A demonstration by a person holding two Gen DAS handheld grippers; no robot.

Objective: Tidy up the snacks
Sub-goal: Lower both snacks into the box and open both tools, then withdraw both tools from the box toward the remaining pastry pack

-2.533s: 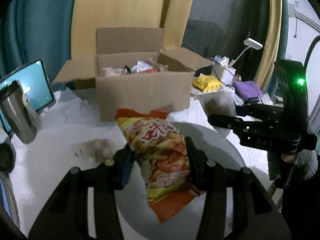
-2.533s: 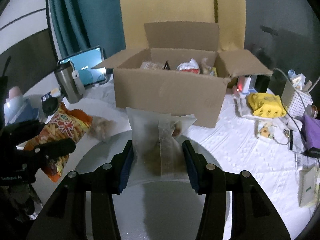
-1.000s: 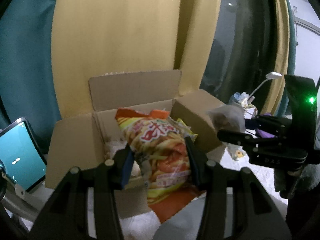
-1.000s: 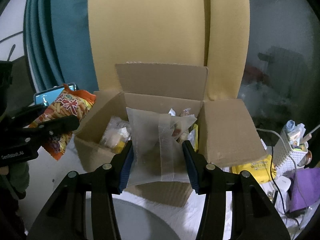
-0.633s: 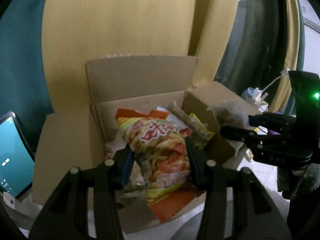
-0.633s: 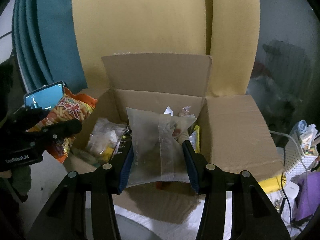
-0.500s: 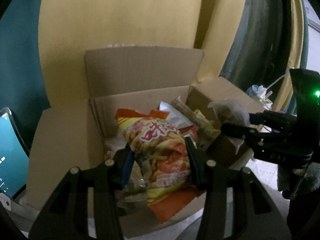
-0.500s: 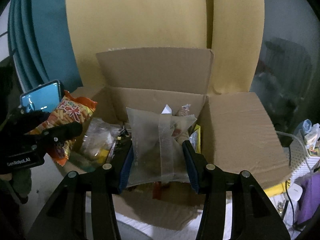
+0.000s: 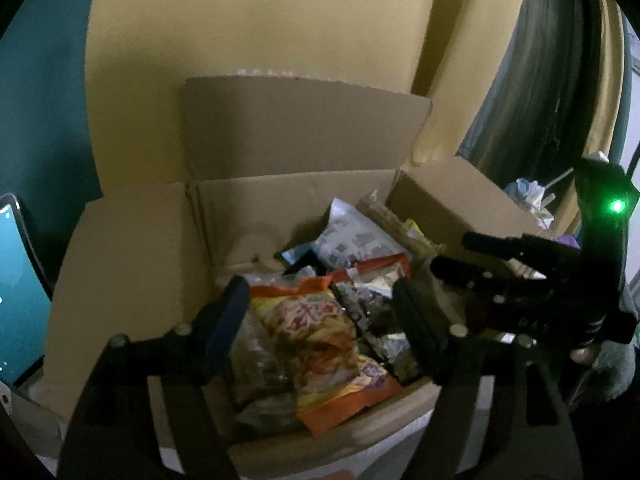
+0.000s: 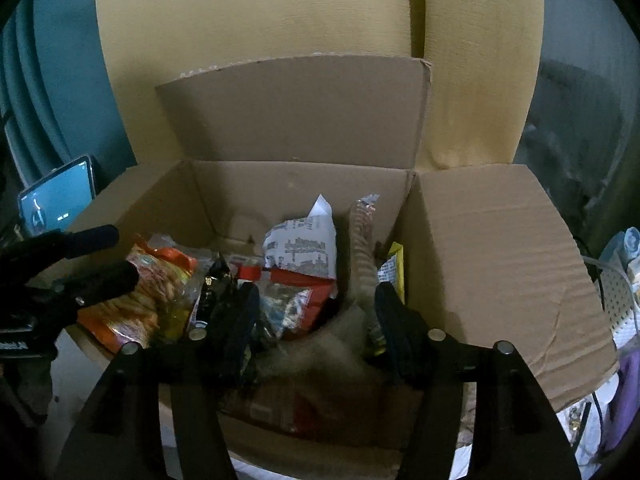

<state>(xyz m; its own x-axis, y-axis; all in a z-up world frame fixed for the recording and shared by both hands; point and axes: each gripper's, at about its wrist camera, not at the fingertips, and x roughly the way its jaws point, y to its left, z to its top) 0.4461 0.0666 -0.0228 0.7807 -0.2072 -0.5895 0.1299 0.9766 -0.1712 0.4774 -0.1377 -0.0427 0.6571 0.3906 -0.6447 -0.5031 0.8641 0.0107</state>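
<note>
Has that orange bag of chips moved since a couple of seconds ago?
Yes. The orange chip bag went from above the white table into the cardboard box, where it now lies between the opening jaws of the left gripper.

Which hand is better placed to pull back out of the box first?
Left, probably. The left gripper is opening, with clear gaps beside the orange chip bag. The right gripper, also opening, has the blurred clear packet between its fingers.

1. A white, textured table covering point(image 10: 592, 396) shows only at the frame edges.
2. An open brown cardboard box point(image 10: 480, 240) stands on it.
3. A teal-screened tablet point(image 10: 60, 196) is propped left of the box.
4. A white perforated basket point(image 10: 616, 300) sits to the right.
</note>
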